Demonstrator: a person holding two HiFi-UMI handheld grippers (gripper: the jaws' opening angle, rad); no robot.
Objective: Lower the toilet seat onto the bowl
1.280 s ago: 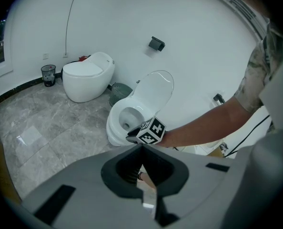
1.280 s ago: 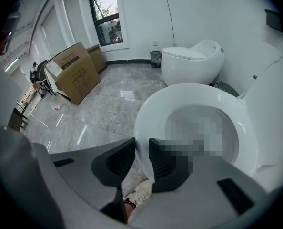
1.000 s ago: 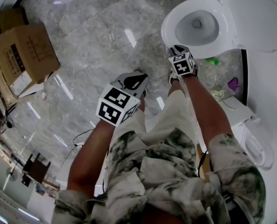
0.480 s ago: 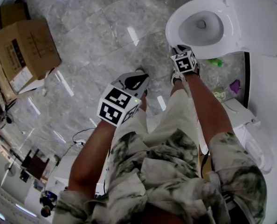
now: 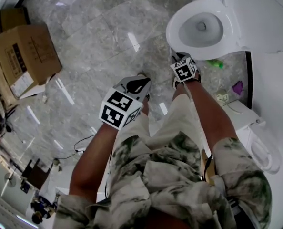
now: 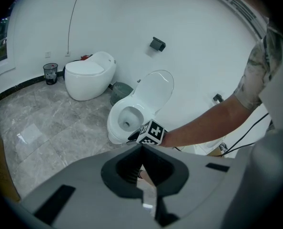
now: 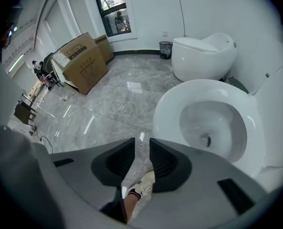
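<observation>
The white toilet [image 5: 179,23] stands at the top right of the head view. A wide white ring [image 7: 172,111] lies flat round the bowl's opening, and the lid [image 5: 263,18] stands raised behind it. My right gripper [image 5: 179,57] hovers just in front of the bowl's near rim without touching it. Its jaws stand open with only floor showing between them [image 7: 141,140]. My left gripper [image 5: 136,84] is held lower and to the left over the floor, well away from the toilet [image 6: 127,120]. Its jaw tips meet [image 6: 142,146] and hold nothing.
Cardboard boxes [image 5: 27,56] stand at the left on the marble floor. A second toilet [image 7: 206,54] and a small bin [image 6: 50,73] stand by the curved wall. Green [image 5: 217,63] and purple [image 5: 237,86] bits lie beside the toilet base. My legs fill the lower head view.
The right gripper has shifted slightly down and left, a little back from the bowl's rim. The left gripper has stayed about where it was.
</observation>
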